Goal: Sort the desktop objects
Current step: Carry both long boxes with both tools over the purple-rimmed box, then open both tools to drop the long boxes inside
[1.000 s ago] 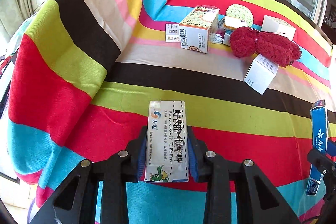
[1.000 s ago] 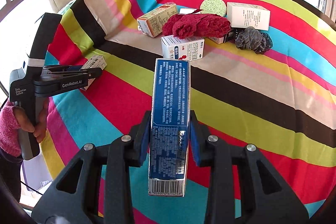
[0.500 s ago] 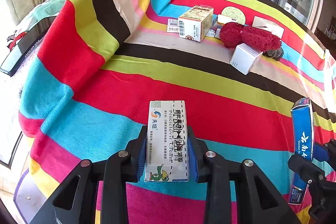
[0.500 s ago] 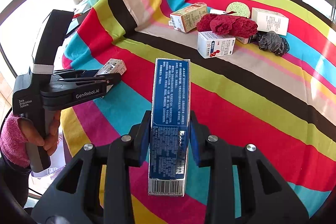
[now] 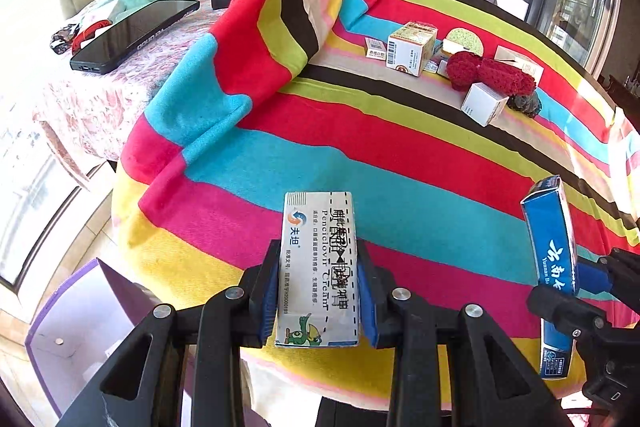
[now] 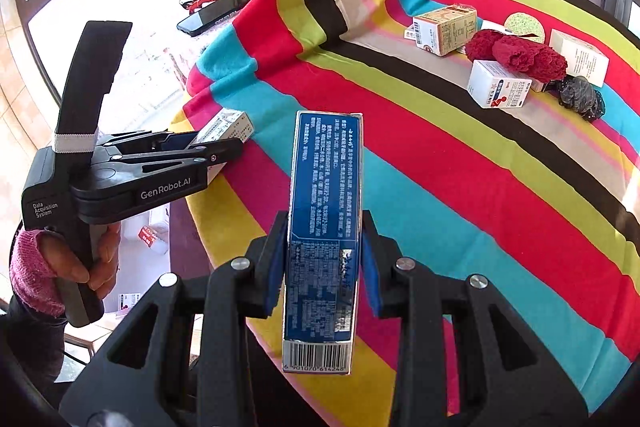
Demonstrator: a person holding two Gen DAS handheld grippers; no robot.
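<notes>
Now your left gripper (image 5: 318, 291) is clamped on the white cream box (image 5: 318, 267), held above the near edge of the striped cloth (image 5: 400, 147). Your right gripper (image 6: 322, 267) pinches the blue box (image 6: 324, 227) upright. Ahead of both, bare stripes stretch to the clustered boxes (image 6: 446, 25) and red cloth (image 6: 520, 53).
</notes>
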